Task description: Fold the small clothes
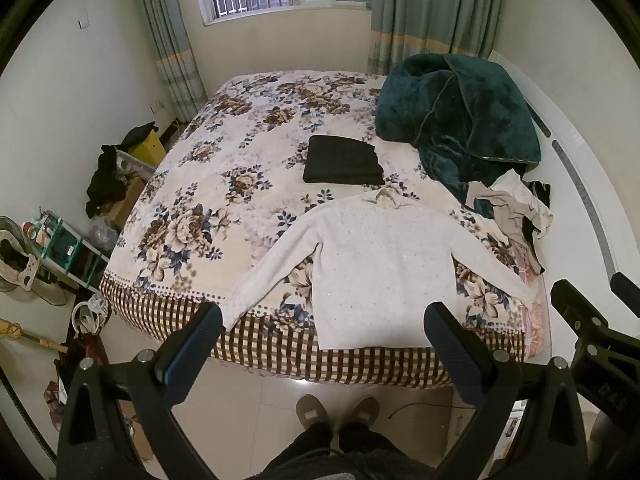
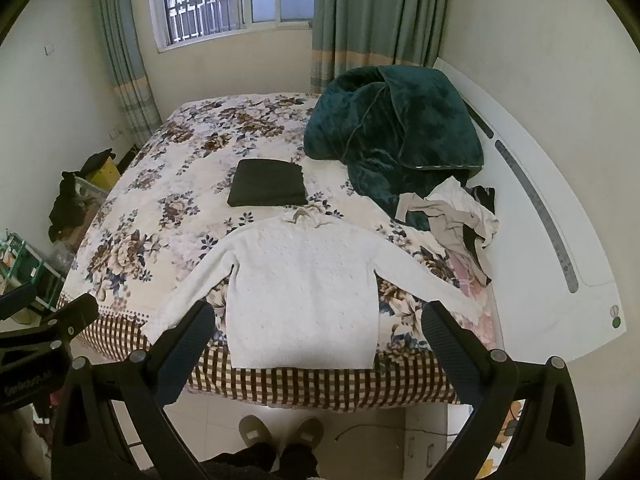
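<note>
A white knit sweater (image 1: 380, 264) lies flat on the floral bedspread (image 1: 224, 184), sleeves spread, hem at the near edge; it also shows in the right wrist view (image 2: 304, 292). A folded black garment (image 1: 342, 160) lies behind its collar, also in the right wrist view (image 2: 268, 189). A pile of unfolded clothes (image 1: 516, 208) sits at the right, seen too in the right wrist view (image 2: 460, 216). My left gripper (image 1: 324, 340) is open and empty, held above the floor before the bed. My right gripper (image 2: 318, 340) is open and empty, alongside it.
A dark green blanket (image 1: 456, 112) is heaped at the bed's far right. A white headboard (image 2: 560, 248) runs along the right side. Boxes, a shelf (image 1: 68, 248) and clutter fill the floor to the left. The person's slippers (image 1: 338, 412) stand on the tiled floor.
</note>
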The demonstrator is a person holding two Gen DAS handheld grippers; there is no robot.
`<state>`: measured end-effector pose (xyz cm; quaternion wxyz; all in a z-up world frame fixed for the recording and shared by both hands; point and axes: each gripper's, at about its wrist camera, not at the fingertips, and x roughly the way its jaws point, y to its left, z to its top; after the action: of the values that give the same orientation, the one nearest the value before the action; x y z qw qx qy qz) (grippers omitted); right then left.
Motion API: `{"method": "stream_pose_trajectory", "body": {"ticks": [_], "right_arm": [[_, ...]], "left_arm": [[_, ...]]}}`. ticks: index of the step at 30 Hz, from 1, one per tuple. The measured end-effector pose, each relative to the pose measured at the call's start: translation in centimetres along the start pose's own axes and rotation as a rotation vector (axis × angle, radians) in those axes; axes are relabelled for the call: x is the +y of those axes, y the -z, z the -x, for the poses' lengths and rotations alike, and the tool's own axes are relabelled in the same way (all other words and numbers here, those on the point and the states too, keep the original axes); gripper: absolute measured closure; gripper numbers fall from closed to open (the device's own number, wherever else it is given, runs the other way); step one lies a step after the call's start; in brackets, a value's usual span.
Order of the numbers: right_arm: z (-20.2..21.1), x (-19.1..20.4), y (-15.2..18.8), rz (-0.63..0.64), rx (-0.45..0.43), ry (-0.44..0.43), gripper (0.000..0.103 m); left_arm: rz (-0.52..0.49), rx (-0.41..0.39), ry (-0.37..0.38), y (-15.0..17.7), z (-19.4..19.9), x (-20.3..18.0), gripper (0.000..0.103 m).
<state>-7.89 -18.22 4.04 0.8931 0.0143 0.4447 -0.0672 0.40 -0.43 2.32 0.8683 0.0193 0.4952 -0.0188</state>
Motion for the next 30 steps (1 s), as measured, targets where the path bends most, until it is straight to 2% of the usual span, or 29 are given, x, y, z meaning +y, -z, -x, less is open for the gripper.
{"method": "stream_pose_trajectory", "body": {"ticks": [9,30], "right_arm": [[0.7,0.4,-0.2,0.006,-0.019,-0.007,0.000],[1.2,0.3,-1.4,0.013,-0.032,-0.008,0.000]], "left_arm": [[0.002,-0.028,0.001,0.3,0.9,0.6,0.000],[0.006,-0.034,-0.002,0.0,0.5,-0.2,0.000]]}}
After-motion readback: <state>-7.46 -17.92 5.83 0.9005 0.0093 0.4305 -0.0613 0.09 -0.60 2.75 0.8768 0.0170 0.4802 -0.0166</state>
